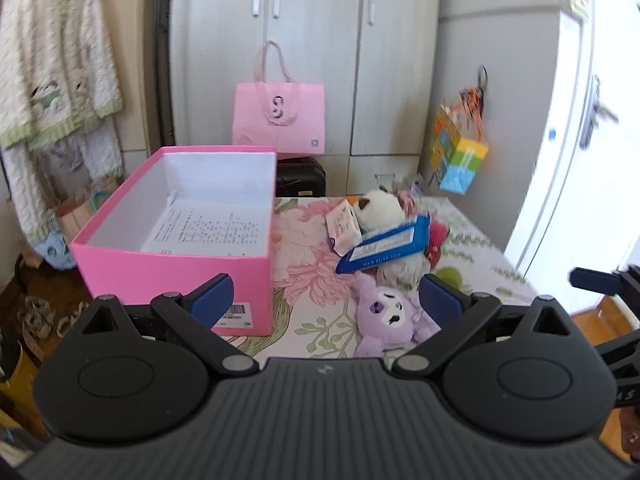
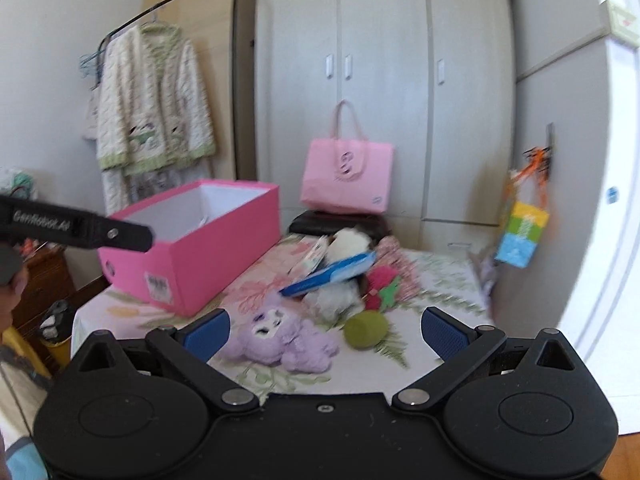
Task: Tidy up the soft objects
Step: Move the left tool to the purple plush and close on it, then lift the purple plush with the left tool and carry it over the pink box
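A purple plush toy (image 1: 386,318) (image 2: 280,338) lies on the floral-sheeted table (image 1: 304,264) near its front edge. Behind it sits a pile: a white plush (image 1: 382,204) (image 2: 348,242), a blue packet (image 1: 384,248) (image 2: 328,272), a red and green plush (image 2: 382,284) and a green round plush (image 2: 366,330). An open pink box (image 1: 180,240) (image 2: 192,248) stands at the left with printed paper inside. My left gripper (image 1: 324,298) is open above the front edge, nothing between its fingers. My right gripper (image 2: 324,334) is open too, just short of the purple plush.
A pink tote bag (image 1: 280,118) (image 2: 346,178) rests on a black case against the grey wardrobe. A quilted jacket (image 2: 154,100) hangs on a rack at the left. A colourful paper bag (image 1: 460,156) hangs on the wall at the right, by a white door.
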`<control>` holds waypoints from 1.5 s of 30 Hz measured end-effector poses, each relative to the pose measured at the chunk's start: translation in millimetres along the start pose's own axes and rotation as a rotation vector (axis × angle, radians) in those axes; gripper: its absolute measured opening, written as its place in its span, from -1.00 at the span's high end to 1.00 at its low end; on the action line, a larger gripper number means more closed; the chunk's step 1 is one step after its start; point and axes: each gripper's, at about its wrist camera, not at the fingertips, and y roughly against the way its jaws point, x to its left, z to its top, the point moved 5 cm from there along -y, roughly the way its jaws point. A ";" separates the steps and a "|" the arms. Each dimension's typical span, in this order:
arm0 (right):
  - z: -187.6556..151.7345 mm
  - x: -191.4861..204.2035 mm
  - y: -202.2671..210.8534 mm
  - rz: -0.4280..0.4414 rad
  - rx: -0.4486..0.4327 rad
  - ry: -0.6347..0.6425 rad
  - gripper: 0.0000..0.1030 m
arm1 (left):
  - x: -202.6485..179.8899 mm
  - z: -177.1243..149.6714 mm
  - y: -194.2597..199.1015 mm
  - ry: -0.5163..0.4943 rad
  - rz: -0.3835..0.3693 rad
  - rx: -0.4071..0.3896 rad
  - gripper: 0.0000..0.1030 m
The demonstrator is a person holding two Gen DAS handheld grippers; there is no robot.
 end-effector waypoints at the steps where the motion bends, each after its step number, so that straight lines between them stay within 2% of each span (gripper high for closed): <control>1: -5.3 1.4 -7.9 0.017 0.011 0.010 -0.99 | -2.4 -1.7 -4.9 -0.018 -0.001 0.001 -0.95; 4: -18.2 8.1 -28.5 0.043 0.032 0.044 -0.99 | -10.7 -8.0 -21.6 -0.056 -0.030 0.010 -0.94; 7: -27.1 13.6 -45.2 0.073 0.045 0.060 -0.99 | -18.0 -13.8 -40.9 -0.067 -0.062 0.052 -0.94; 12: -36.0 15.3 -75.5 0.165 0.086 0.022 -0.98 | -30.0 -28.8 -73.3 -0.085 -0.118 0.117 -0.93; 14: -38.4 14.8 -86.1 0.194 0.097 -0.012 -0.98 | -34.5 -33.0 -84.5 -0.083 -0.143 0.137 -0.87; 18: -43.4 14.7 -103.9 0.235 0.107 -0.069 -0.97 | -38.8 -38.3 -107.0 -0.071 -0.173 0.170 -0.60; 26: -50.7 18.6 -125.3 0.207 0.117 -0.055 -0.96 | -35.2 -46.2 -141.3 0.006 -0.238 0.238 -0.30; 31: -56.9 20.5 -135.5 0.218 0.130 -0.066 -0.97 | -33.9 -54.2 -148.8 0.036 -0.263 0.288 -0.02; 39: -67.5 35.3 -137.7 0.145 0.067 0.001 -0.98 | -37.6 -56.8 -145.3 0.004 -0.239 0.276 0.05; 45: -64.8 32.7 -134.3 0.163 0.048 -0.023 -0.90 | -36.3 -52.1 -138.6 -0.002 -0.239 0.274 0.06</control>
